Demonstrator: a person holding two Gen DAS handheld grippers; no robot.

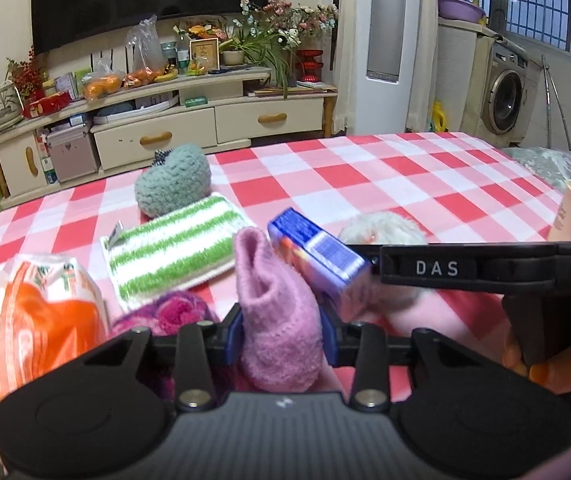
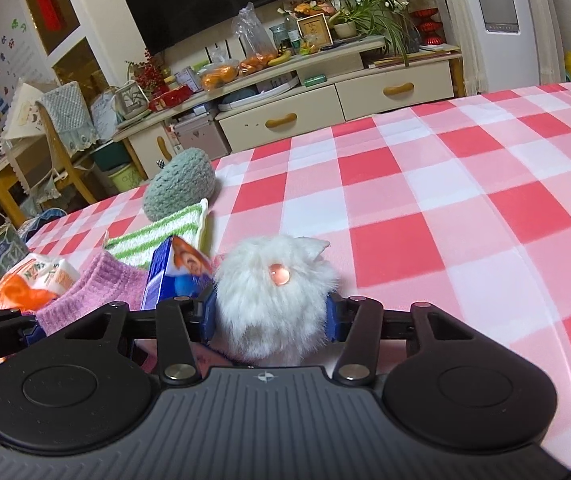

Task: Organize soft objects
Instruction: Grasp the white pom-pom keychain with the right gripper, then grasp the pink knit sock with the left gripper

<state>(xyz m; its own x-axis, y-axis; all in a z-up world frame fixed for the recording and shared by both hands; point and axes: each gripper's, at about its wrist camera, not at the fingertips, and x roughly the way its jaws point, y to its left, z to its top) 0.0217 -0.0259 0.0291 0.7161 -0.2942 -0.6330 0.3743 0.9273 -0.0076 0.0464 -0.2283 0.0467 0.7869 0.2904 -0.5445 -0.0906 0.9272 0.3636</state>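
Note:
My left gripper (image 1: 281,334) is shut on a pink knitted sock (image 1: 273,312), also seen in the right wrist view (image 2: 93,292). My right gripper (image 2: 271,316) is shut on a white furry plush toy (image 2: 273,296) with an orange eye; the toy also shows in the left wrist view (image 1: 381,232). A blue box (image 1: 317,256) leans between the sock and the toy, also in the right wrist view (image 2: 173,272). A green-and-white striped sponge cloth (image 1: 173,252) and a teal knitted ball (image 1: 173,186) lie further back on the checked tablecloth (image 2: 445,208).
An orange-and-white plastic pack (image 1: 33,320) lies at the left, with a magenta knitted item (image 1: 173,312) beside it. The right gripper's black body (image 1: 465,268) crosses the left wrist view. A TV cabinet (image 1: 165,120) stands beyond the table's far edge.

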